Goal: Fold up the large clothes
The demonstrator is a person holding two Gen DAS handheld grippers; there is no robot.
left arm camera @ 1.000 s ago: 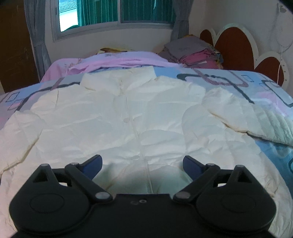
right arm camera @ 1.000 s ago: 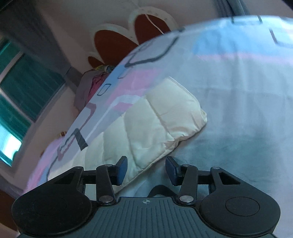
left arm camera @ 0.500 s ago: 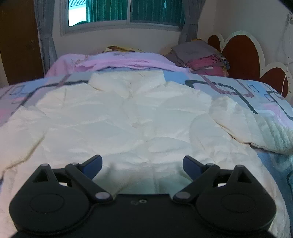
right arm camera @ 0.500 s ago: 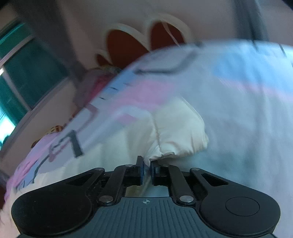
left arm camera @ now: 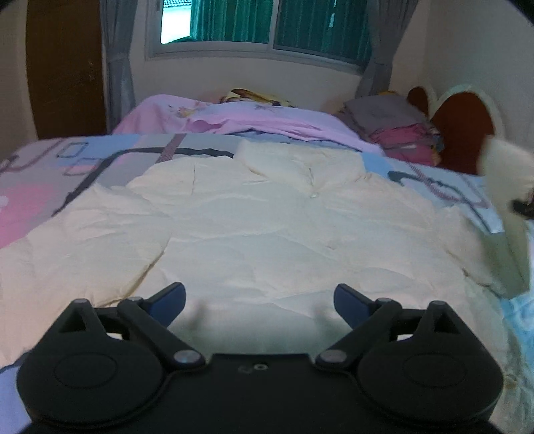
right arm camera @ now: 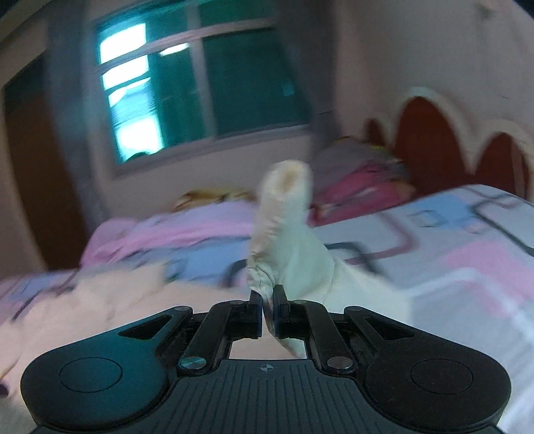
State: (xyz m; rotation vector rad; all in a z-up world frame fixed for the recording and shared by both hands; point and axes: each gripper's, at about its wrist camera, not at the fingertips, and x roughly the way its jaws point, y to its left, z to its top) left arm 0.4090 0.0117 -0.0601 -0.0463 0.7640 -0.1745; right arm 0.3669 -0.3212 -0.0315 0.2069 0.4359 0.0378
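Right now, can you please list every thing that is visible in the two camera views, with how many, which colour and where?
cream quilted puffer jacket: one, cream, spread flat on the bed, collar toward the window
jacket sleeve: one, cream, lifted off the bed, cuff end up
patterned bedspread: one, blue, pink and grey, under the jacket
pink blanket: one, pink-lilac, behind the jacket
folded clothes stack: one, grey and magenta, far right by the headboard
scalloped headboard: one, dark red with cream edge, right
window: one, green blinds, far wall
grey curtains: two, beside the window
left tool: one, black with blue pads, open above the jacket hem
right tool: one, black, shut on the sleeve
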